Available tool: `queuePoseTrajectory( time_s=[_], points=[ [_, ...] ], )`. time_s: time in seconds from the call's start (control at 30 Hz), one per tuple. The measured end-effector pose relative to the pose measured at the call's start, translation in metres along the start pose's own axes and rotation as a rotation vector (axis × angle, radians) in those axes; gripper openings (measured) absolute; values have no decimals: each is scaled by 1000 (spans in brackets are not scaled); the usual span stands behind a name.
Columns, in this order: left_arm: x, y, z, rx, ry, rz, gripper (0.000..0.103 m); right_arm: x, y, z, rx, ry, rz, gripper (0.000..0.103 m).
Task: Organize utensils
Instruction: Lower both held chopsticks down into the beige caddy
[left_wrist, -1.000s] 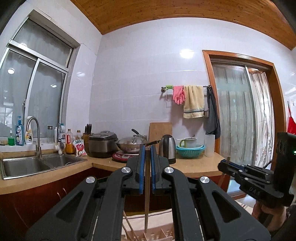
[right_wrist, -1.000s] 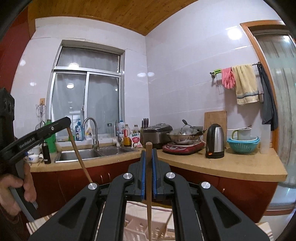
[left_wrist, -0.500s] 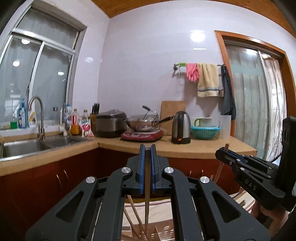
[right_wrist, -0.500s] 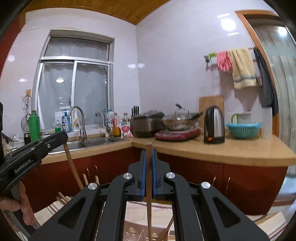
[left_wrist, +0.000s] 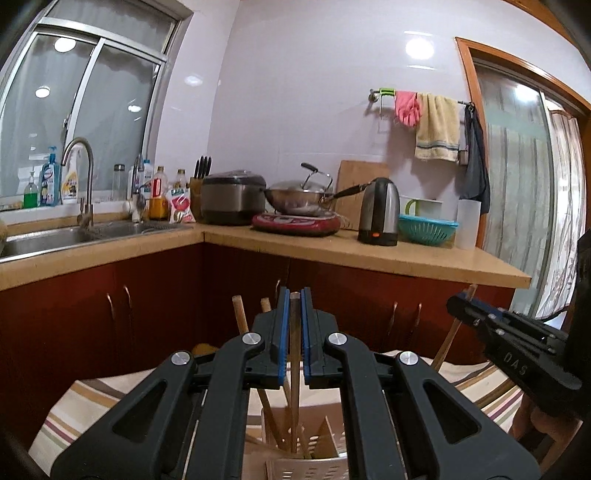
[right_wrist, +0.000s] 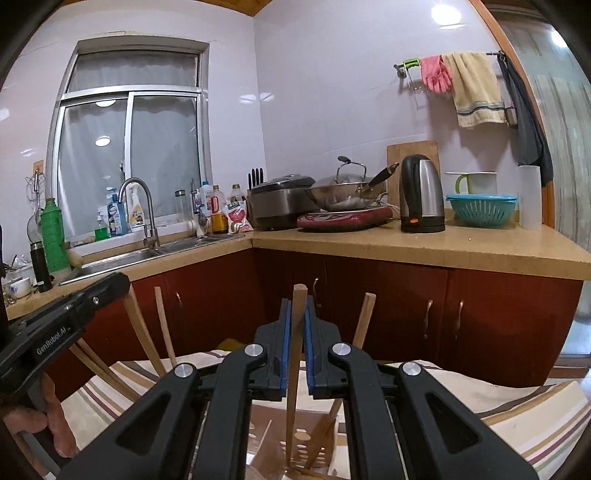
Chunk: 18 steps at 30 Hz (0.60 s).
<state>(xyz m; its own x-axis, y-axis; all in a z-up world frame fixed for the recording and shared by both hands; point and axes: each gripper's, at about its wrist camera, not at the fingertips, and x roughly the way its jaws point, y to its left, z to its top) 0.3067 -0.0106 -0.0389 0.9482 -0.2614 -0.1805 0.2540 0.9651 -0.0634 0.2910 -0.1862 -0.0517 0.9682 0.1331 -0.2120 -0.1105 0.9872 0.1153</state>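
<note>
My left gripper (left_wrist: 294, 295) is shut on a wooden chopstick (left_wrist: 294, 369) held upright, its lower end down in a white perforated utensil holder (left_wrist: 306, 469). Several other chopsticks (left_wrist: 242, 314) stand in that holder. My right gripper (right_wrist: 297, 306) is shut on another wooden chopstick (right_wrist: 295, 354), also upright, its lower end inside the holder (right_wrist: 314, 439). More chopsticks (right_wrist: 364, 317) lean in the holder beside it. Each gripper shows in the other's view: the right one (left_wrist: 509, 343) at right, the left one (right_wrist: 62, 321) at left.
The holder stands on a striped cloth (right_wrist: 517, 417). Behind are dark red cabinets (right_wrist: 480, 317) and an L-shaped counter (left_wrist: 369, 254) with sink (left_wrist: 74, 236), rice cooker (left_wrist: 232, 197), wok (left_wrist: 299, 199), kettle (left_wrist: 380, 210) and teal colander (left_wrist: 426, 229).
Both grippers have come down with their chopsticks; the counter has risen in view, and the holder and the other chopsticks now show below the jaws.
</note>
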Motion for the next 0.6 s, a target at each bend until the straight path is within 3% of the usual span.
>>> queuePoseTrajectory(
  time_s=[0.6],
  points=[
    [-1, -2, 2, 27, -26, -10, 6, -9, -5, 13, 5, -33, 4, 7]
  ],
)
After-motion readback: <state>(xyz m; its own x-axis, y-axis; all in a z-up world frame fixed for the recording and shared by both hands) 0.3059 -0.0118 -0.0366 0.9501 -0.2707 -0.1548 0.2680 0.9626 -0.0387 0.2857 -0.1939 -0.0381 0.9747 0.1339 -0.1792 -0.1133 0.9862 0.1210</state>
